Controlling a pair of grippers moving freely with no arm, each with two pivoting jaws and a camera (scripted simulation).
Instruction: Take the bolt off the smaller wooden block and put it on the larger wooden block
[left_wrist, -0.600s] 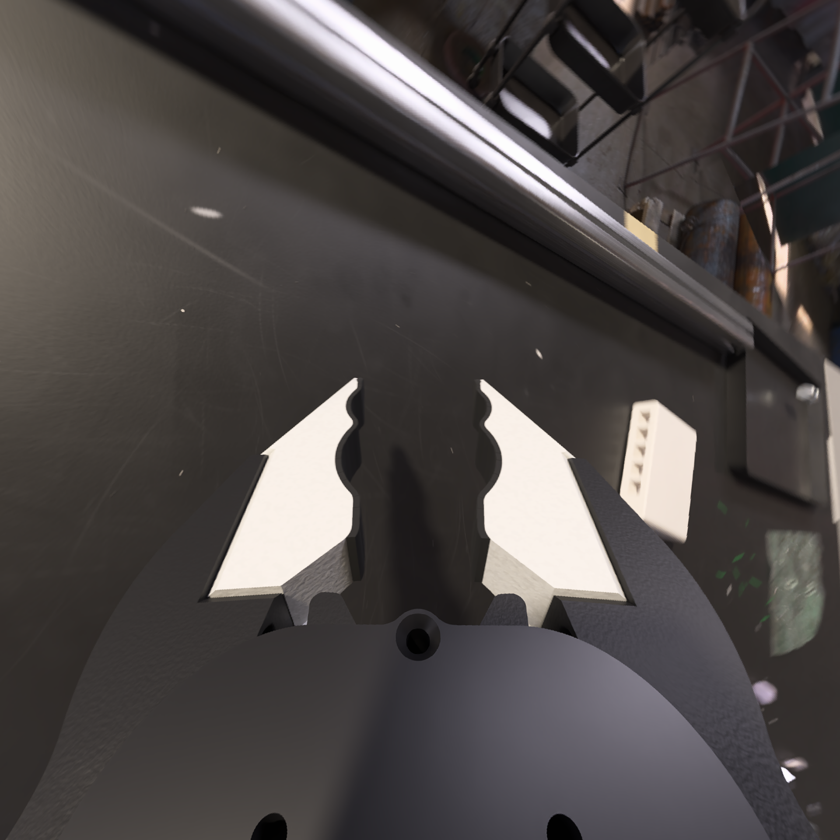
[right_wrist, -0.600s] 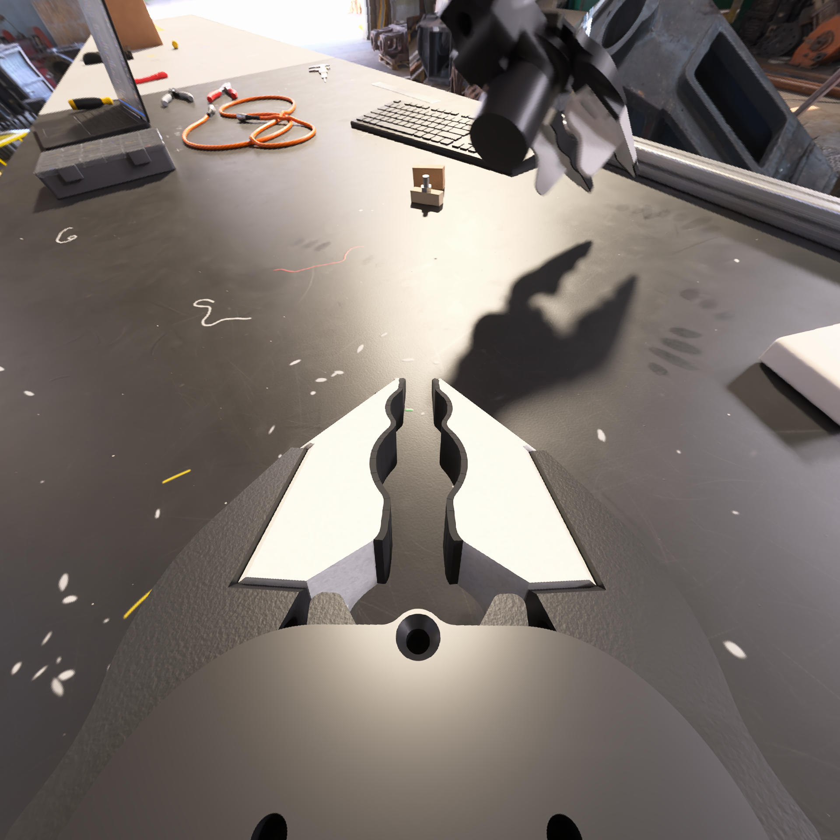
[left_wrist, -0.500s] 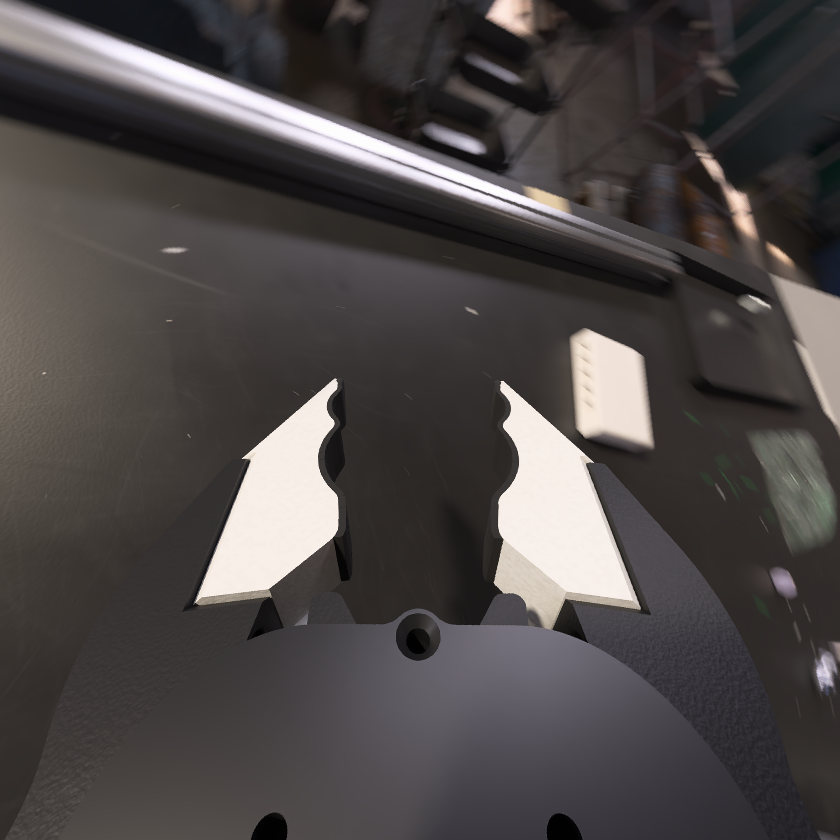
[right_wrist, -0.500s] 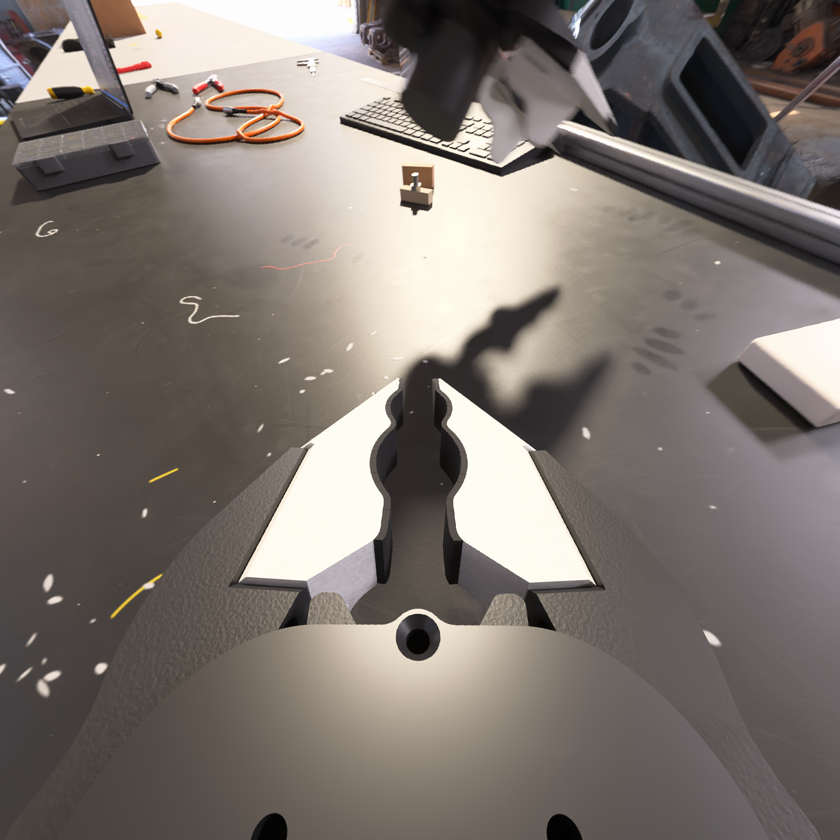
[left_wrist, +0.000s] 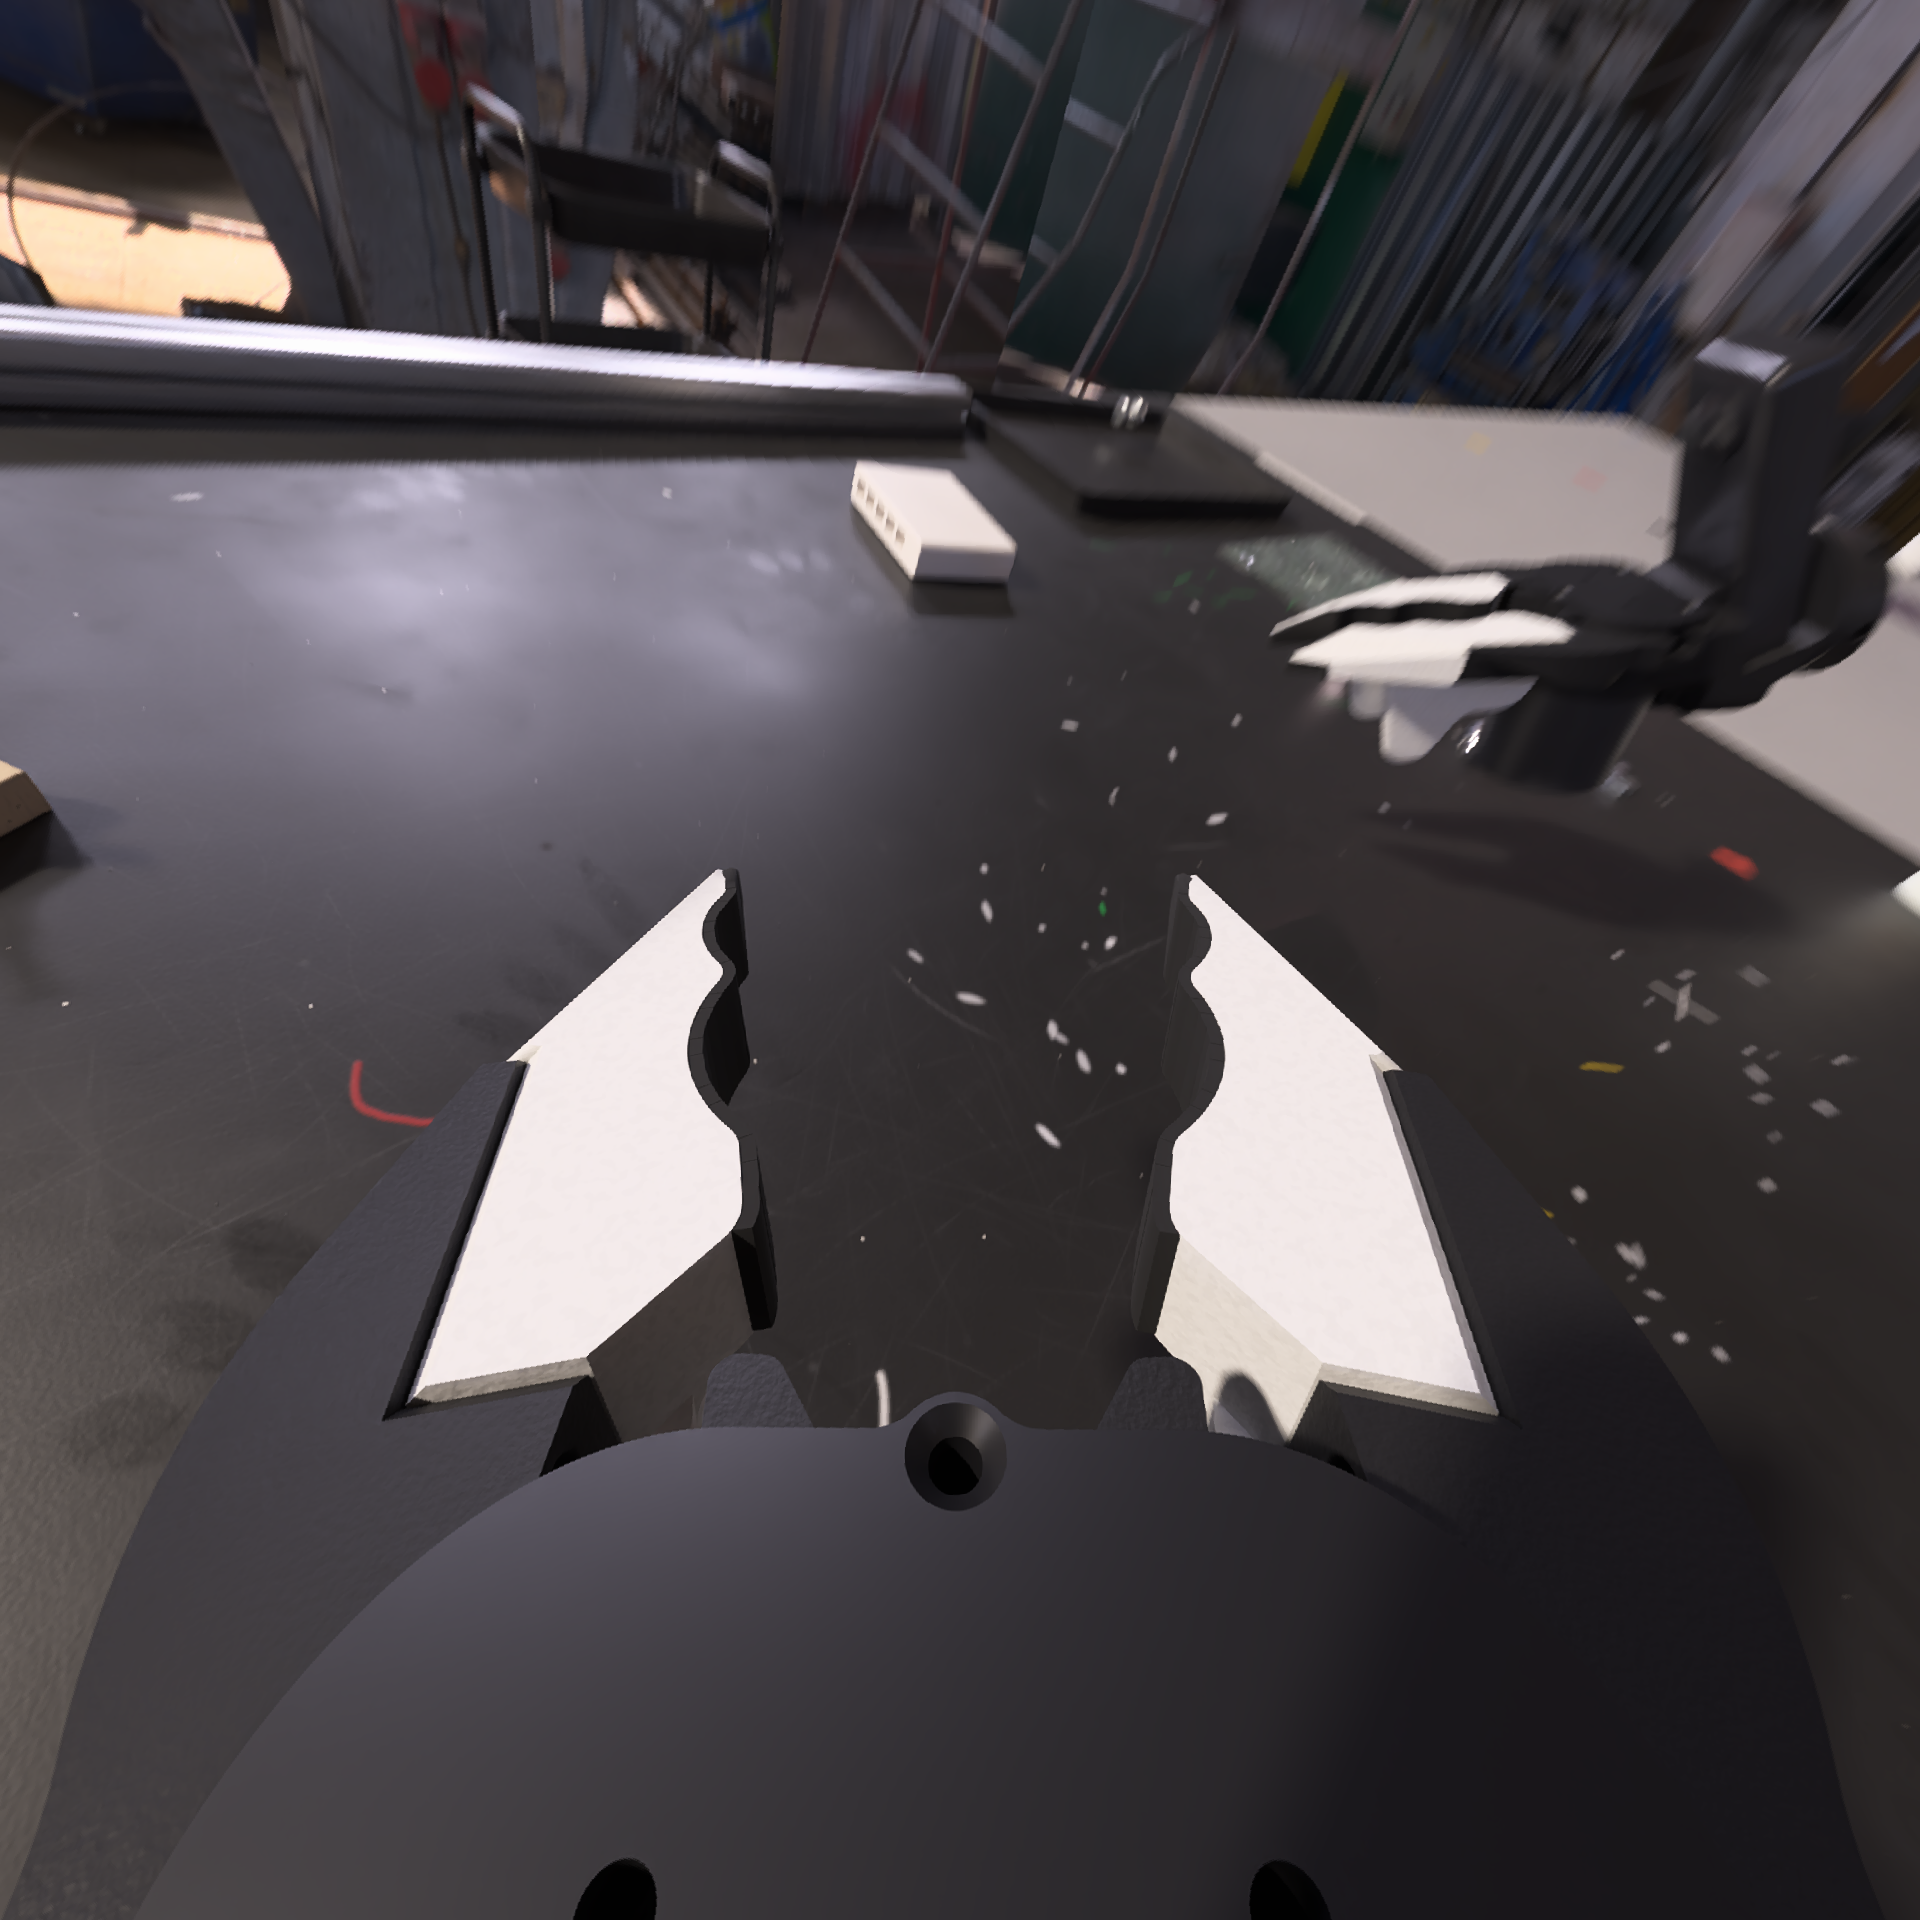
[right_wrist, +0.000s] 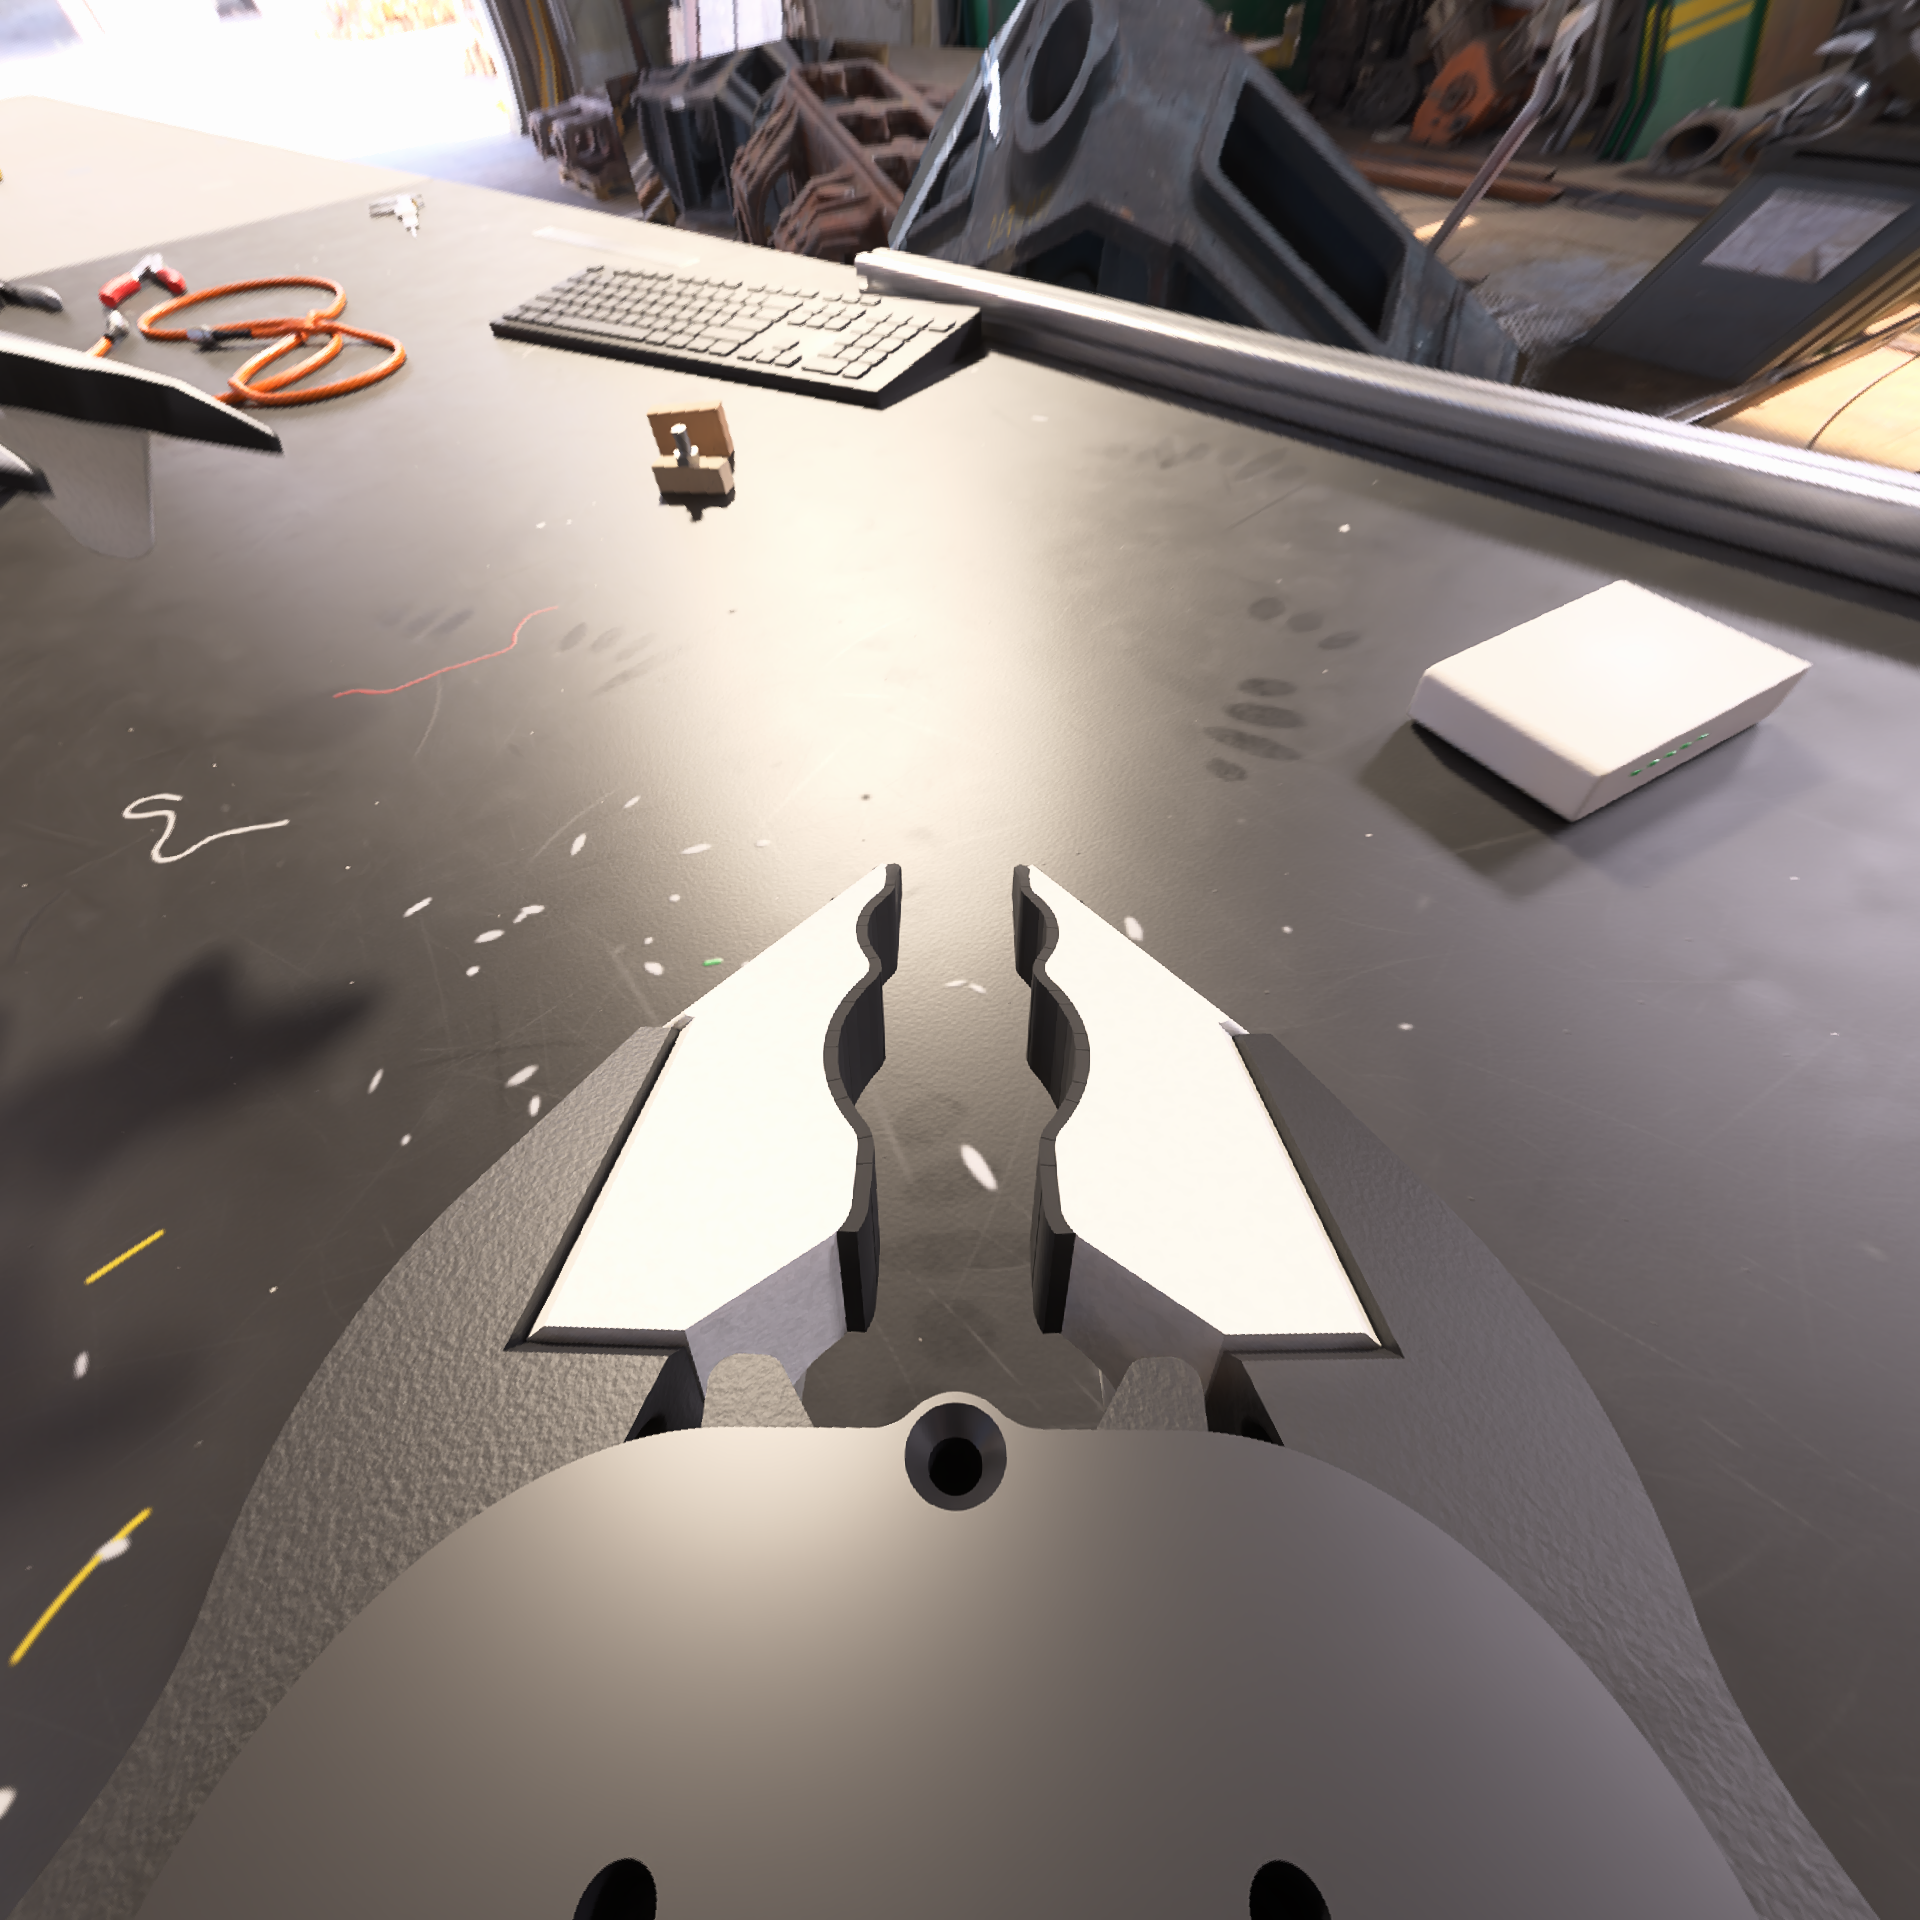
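Right wrist view: bright warm glare on the table (right_wrist: 935, 644) centre; soft shadow at near left. Left wrist view: dimmer, background blurred, straight edges bowed by wide-angle distortion.

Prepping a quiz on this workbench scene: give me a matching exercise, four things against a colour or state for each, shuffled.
Things:
1. bolt
2. cable
3. keyboard
4. left tool

Descriptions:
A. orange, looped
B. wide open, empty
C. upright on the smaller wooden block
D. black, flat near the metal rail

Pairs: 1-C, 2-A, 3-D, 4-B
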